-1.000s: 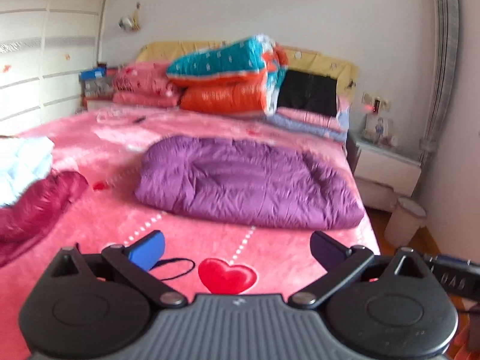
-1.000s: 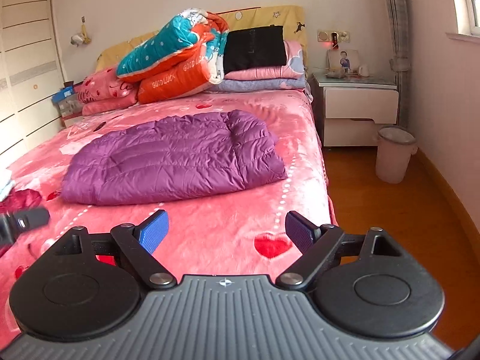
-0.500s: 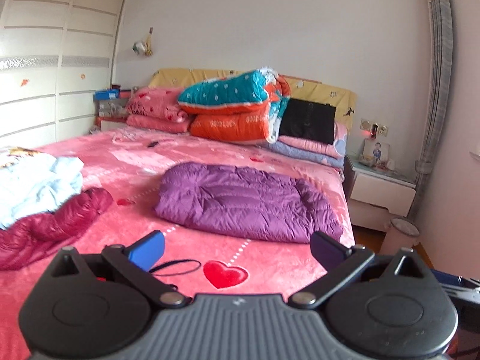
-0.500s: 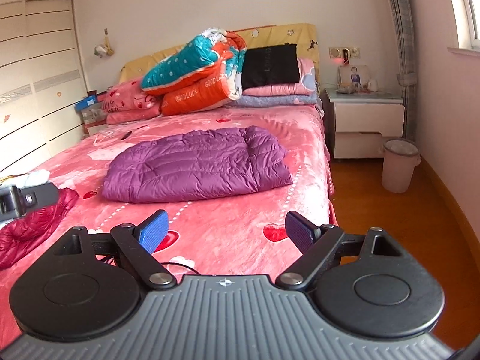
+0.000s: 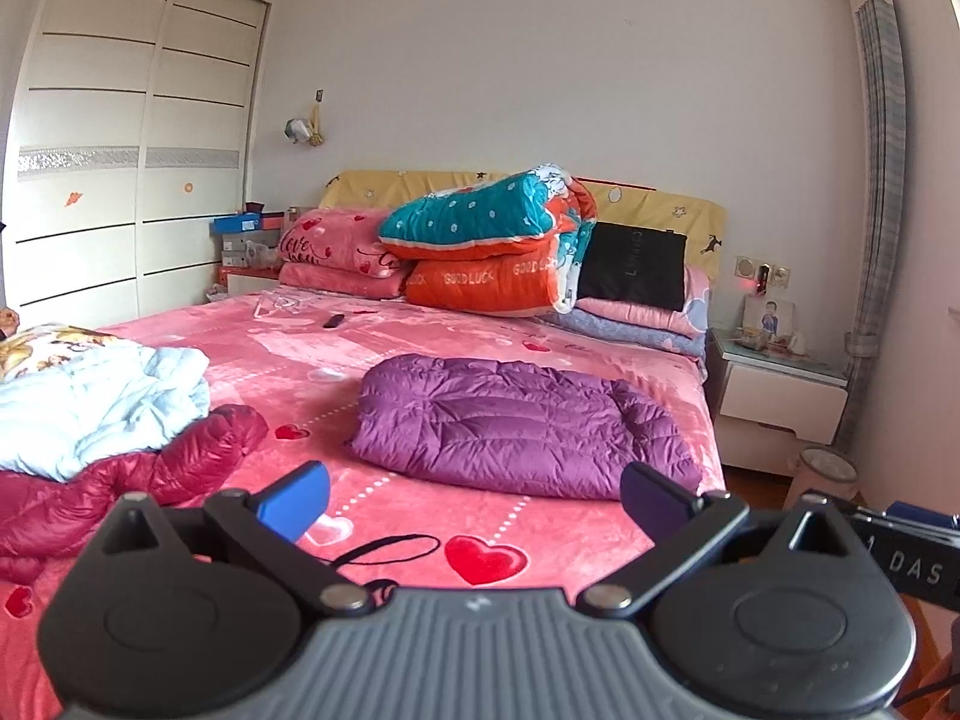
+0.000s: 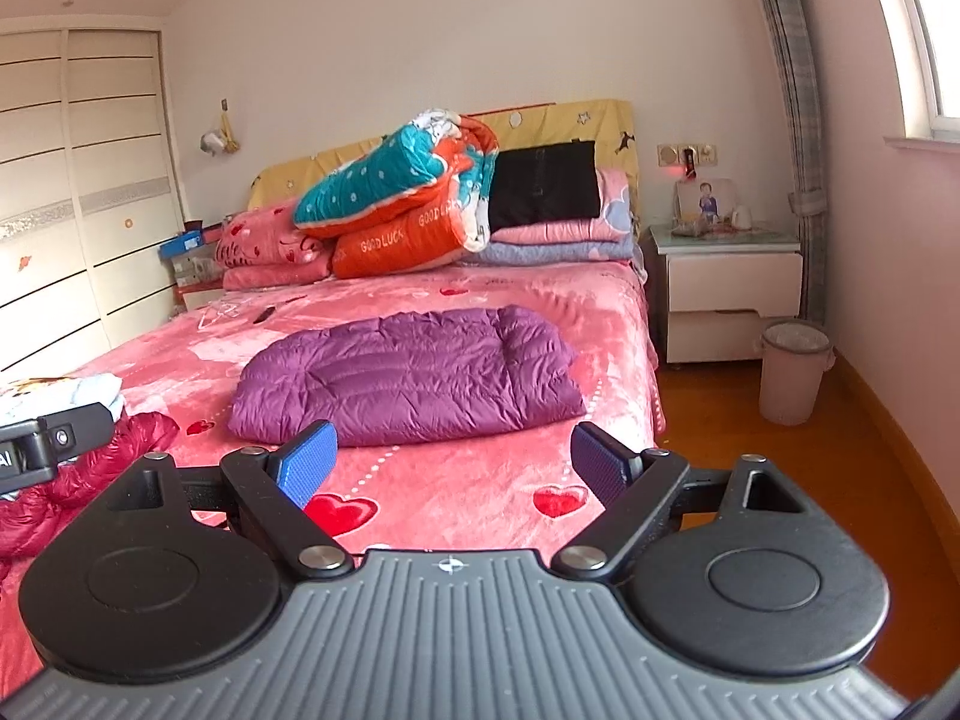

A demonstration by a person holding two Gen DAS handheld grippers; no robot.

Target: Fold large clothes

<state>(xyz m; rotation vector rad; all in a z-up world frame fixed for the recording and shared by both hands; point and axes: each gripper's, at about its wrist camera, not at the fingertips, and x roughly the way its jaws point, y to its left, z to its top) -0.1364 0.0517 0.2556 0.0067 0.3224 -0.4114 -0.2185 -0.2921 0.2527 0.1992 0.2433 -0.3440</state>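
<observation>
A folded purple down jacket (image 5: 522, 426) lies on the pink bed (image 5: 420, 522); it also shows in the right wrist view (image 6: 408, 378). A crumpled dark red down jacket (image 5: 126, 480) lies at the left with a light blue garment (image 5: 90, 396) on top; the red jacket also shows in the right wrist view (image 6: 78, 468). My left gripper (image 5: 474, 498) is open and empty, held back from the purple jacket above the foot of the bed. My right gripper (image 6: 450, 468) is open and empty, also short of the purple jacket.
Folded quilts and pillows (image 5: 498, 252) are stacked at the headboard. A white nightstand (image 6: 732, 294) and a pink bin (image 6: 792, 372) stand right of the bed on the wooden floor. A white wardrobe (image 5: 120, 168) fills the left wall. A black cord loop (image 5: 384, 552) lies on the bedspread.
Both grippers have drawn back and tilted up from the purple jacket, so it looks smaller and more of the room shows. Both stay open and empty.
</observation>
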